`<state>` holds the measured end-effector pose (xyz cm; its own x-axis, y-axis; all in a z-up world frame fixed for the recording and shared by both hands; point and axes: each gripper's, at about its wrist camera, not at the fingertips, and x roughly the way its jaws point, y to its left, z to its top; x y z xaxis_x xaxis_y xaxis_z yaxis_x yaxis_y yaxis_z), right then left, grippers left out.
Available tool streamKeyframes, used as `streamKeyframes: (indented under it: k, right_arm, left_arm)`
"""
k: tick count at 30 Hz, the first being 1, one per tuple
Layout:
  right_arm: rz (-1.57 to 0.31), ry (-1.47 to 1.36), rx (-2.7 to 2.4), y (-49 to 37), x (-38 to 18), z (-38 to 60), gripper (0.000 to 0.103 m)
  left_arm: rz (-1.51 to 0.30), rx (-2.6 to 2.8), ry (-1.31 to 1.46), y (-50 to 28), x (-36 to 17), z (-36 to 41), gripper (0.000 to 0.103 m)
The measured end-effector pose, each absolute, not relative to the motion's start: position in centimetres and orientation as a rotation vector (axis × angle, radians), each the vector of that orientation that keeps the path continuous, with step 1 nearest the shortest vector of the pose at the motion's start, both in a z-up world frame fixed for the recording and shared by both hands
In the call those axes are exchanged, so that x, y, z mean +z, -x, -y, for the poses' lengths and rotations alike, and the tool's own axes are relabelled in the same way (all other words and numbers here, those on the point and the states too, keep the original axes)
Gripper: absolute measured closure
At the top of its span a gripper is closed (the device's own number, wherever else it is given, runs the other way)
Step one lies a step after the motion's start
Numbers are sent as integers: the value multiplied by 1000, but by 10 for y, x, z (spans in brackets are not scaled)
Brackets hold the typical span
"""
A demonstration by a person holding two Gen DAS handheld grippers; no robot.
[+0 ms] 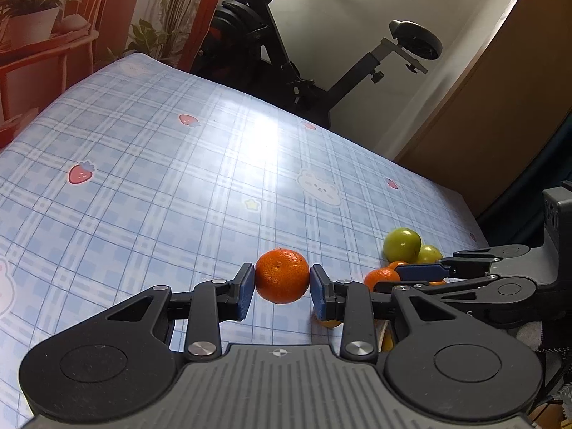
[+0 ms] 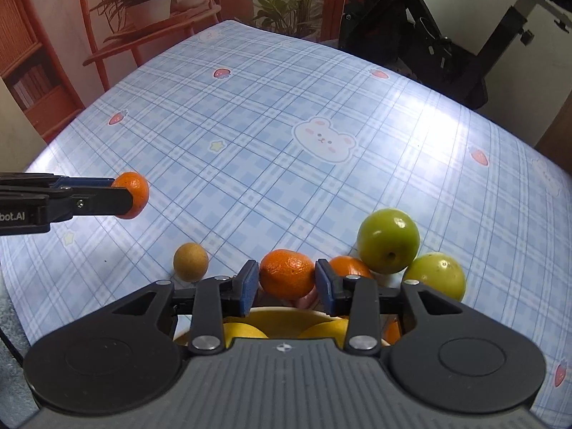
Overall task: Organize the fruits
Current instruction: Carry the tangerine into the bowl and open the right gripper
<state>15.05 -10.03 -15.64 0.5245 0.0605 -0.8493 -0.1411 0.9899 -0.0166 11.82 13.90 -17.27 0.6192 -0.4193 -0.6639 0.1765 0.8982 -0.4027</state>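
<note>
You hold 1 mandarin (image 1: 282,276) clamped in your left gripper (image 1: 282,280), lifted clear above the bench (image 1: 143,164), while your right gripper (image 2: 287,279) sits narrow around a second mandarin (image 2: 287,273) in the pile — whether it presses or has let go I cannot tell. Next, I'd judge, group by kind: 3 mandarins show, 2 green fruits (image 2: 388,240), 1 brown fruit (image 2: 190,261) — plus yellow ones, half hidden.

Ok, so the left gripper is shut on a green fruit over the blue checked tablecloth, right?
No. The left gripper is shut on an orange mandarin, not a green fruit, over the blue checked tablecloth. The left wrist view shows it.
</note>
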Motion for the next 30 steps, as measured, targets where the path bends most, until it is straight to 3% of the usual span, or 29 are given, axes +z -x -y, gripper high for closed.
streamKeyframes:
  k: [11, 30]
  right_arm:
    - [-980, 233, 133, -145, -161, 86, 66]
    - [-755, 53, 148, -67, -107, 119, 66]
  left_arm:
    - [-837, -394, 340, -112, -172, -134, 67]
    - [-896, -525, 279, -77, -162, -85, 67]
